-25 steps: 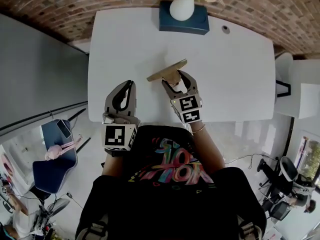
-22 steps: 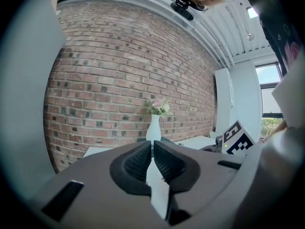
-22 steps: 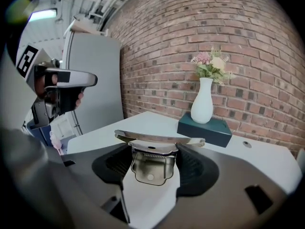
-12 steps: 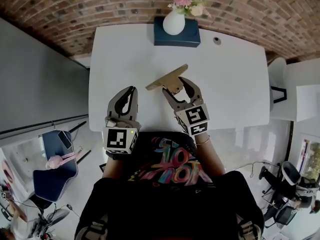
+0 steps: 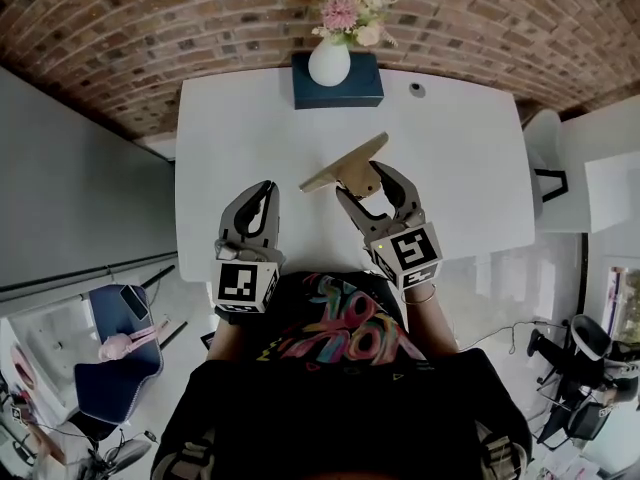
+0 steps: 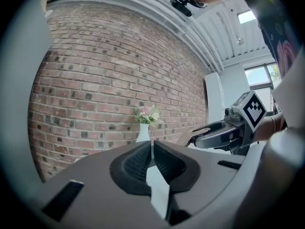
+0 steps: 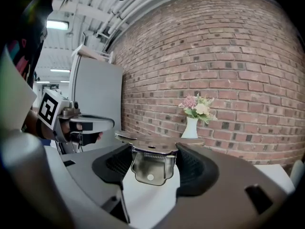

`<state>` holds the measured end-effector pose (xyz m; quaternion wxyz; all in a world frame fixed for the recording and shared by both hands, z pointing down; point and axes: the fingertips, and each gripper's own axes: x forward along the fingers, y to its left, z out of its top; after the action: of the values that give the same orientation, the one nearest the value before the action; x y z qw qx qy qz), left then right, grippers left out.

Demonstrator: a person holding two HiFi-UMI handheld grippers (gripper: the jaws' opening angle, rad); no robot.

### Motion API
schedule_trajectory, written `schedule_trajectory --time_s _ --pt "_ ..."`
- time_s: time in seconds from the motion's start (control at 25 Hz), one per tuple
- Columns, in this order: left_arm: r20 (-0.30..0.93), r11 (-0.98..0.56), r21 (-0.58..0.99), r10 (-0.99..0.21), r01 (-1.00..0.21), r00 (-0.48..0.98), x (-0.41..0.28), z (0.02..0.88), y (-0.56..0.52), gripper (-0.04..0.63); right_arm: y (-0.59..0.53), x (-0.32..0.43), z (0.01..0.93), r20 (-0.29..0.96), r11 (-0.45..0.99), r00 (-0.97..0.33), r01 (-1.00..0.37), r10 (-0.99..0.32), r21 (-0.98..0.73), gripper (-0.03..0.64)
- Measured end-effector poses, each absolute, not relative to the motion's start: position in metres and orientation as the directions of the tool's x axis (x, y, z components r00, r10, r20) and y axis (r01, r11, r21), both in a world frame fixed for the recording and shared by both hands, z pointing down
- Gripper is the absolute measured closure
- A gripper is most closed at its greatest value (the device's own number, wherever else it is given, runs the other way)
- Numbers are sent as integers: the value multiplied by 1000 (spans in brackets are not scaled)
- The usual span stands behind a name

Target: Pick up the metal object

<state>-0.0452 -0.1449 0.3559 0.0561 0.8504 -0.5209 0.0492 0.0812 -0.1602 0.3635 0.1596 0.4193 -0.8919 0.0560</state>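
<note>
The metal object [image 5: 346, 165] is a flat brass-coloured plate with a clip bracket [image 7: 151, 164] under it. My right gripper [image 5: 368, 183] is shut on that bracket and holds the plate level above the white table [image 5: 460, 158]. In the right gripper view the plate [image 7: 157, 140] spans both jaws. My left gripper [image 5: 258, 200] hovers to the left near the table's front edge, shut with nothing in it [image 6: 151, 152]. The right gripper [image 6: 224, 133] also shows at the right of the left gripper view.
A white vase of flowers [image 5: 330, 60] stands on a dark blue box [image 5: 337, 84] at the table's far edge, against a brick wall [image 5: 150, 28]. A small round hole [image 5: 416, 89] sits in the tabletop at far right. A white chair [image 5: 555, 168] stands at right.
The right gripper has risen and drifted right with the metal object in it. The left gripper has hardly moved. The head camera has tilted, bringing the vase lower in view.
</note>
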Motion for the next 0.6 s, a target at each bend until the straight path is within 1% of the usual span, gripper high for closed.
schedule_trajectory --time_s 0.16,0.36,0.6 --pt "135 -464 45 -875 -885 466 -40 352 -144 561 -151 98 354 318 617 -579 -787 -751 24 311" --pt "146 -467 50 -871 -883 469 -43 354 -141 561 -145 103 343 251 584 -563 -811 -787 13 311" --pt "145 -462 44 -874 -886 463 -47 352 -138 560 -136 114 337 230 540 -530 -841 -816 -25 311"
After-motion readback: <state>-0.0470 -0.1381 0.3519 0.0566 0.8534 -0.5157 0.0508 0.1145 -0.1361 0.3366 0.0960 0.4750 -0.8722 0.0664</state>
